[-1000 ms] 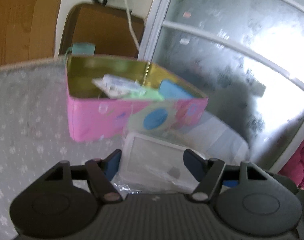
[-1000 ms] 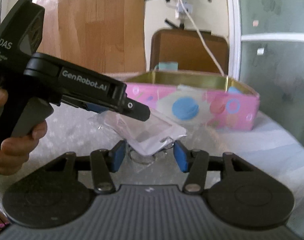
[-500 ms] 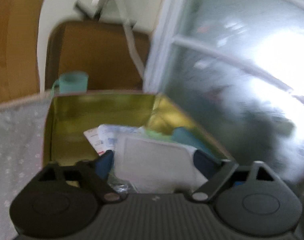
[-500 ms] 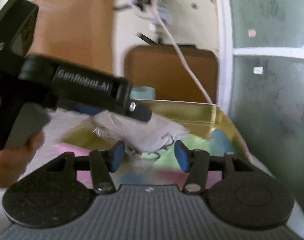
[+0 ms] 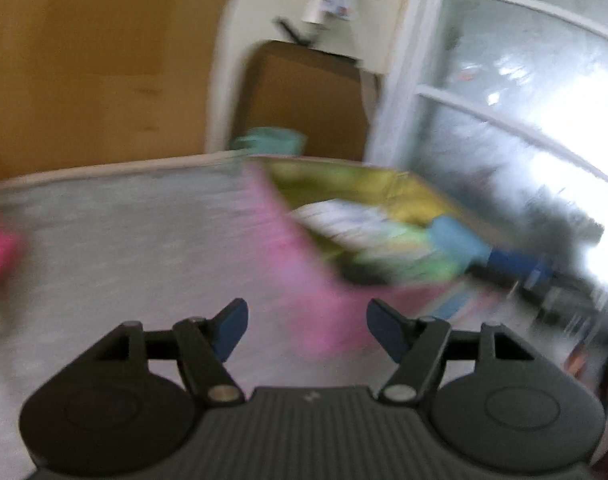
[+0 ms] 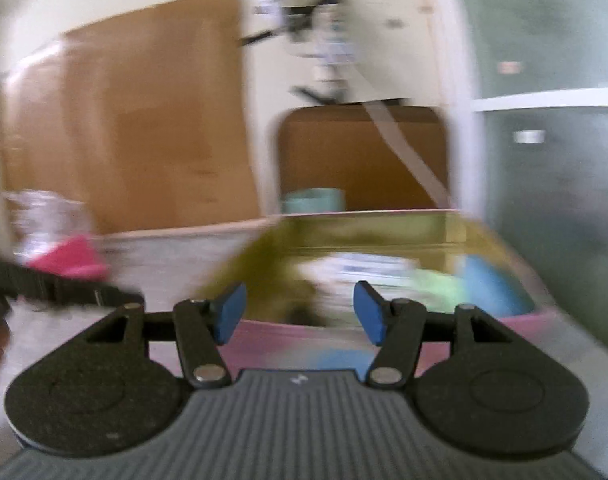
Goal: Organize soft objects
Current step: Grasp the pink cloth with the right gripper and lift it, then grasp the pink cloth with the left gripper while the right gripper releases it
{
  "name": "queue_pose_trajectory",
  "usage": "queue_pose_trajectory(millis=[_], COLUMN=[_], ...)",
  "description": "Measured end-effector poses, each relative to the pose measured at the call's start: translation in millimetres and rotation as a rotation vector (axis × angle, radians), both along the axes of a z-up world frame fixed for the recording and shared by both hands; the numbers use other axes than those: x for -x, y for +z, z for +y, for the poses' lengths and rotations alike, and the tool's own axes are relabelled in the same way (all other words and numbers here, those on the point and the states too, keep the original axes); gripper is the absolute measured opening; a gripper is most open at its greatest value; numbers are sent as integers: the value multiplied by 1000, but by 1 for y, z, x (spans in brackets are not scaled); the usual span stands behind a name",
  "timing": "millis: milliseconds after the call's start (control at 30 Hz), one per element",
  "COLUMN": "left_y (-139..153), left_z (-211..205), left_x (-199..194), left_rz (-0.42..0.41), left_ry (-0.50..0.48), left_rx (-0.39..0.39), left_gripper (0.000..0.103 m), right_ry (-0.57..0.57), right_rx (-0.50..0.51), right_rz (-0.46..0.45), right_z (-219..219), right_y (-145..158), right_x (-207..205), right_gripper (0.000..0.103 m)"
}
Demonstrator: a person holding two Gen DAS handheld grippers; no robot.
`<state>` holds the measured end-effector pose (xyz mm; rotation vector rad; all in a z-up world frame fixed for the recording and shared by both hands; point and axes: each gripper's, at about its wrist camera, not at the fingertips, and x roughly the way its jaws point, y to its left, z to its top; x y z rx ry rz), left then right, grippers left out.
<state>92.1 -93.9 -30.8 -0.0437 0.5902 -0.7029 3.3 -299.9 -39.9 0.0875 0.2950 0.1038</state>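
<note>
Left gripper (image 5: 307,326) spread wide, empty; right gripper (image 6: 300,312) likewise, facing pink tin (image 6: 516,320)

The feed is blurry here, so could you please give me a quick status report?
Left gripper open, empty. Right gripper open, empty. Pink tin holds soft items. Nothing in the way.
</note>
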Motion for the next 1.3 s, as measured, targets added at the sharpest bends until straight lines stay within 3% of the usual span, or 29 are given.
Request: queue_pose_trajectory(millis=[133, 233, 333, 433, 500, 567, 600, 633, 667, 700, 800, 900, 1033, 1133, 1233, 1267, 1300], left_y=[-15, -27, -39, -50, -52, -51, -51, -50, -51, -51, -55, -55, -56, -55, -54, -53, -52], left_z=[92, 175, 245, 290, 305, 305, 302, 298, 296, 296, 302, 303, 301, 297, 294, 292, 291], left_x=[18, 21, 23, 26, 27, 29, 27, 27, 28, 28, 27, 29, 30, 34, 36, 37, 38], left_rz=[-60, -64, -73, -58, -42, -72, -72, -78, -85, -87, -66, -56, -55, -69, -86, -94, -106], left_ry=[156, 341, 564, 684, 669, 688, 677, 658, 651, 650, 652, 652, 633, 609, 587, 578, 568], left_rx=[-128, -173, -202, -121, -3, 14, 4, -2, -8, -11, 9, 13, -6, -21, -34, -37, -38], left_gripper=[69, 69, 69, 67, 69, 69, 69, 69, 69, 69, 69, 70, 72, 74, 74, 74, 75], right_ry=[221, 362, 454, 443, 369, 333, 320, 302, 300, 287, 273, 276, 318, 238, 138, 99, 50], right_rx=[-24, -33, -110, -166, -163, -206, -222, -216, -202, -193, -182, -188, -177, -200, -159, -128, -113], right_rz=[71, 142, 229, 307, 344, 412, 442, 454, 455, 439, 348, 314, 307, 305, 300, 290, 267], right_z=[78, 144, 208, 258, 286, 302, 309, 312, 315, 315, 291, 248, 175, 125, 94, 90, 83], right_y=[4, -1, -11, -26, -40, -56, -64, -67, -69, -65, -44, -30, -27, -34, -49, -52, -54], right_x=[-34, -69, -116, -173, -212, -246, -261, -269, -272, -272, -251, -209, -110, -39, 14, 26, 40], right_gripper=[63, 67, 70, 70, 70, 70, 66, 56, 11, 10, 9, 9, 9, 10, 27, 52, 67])
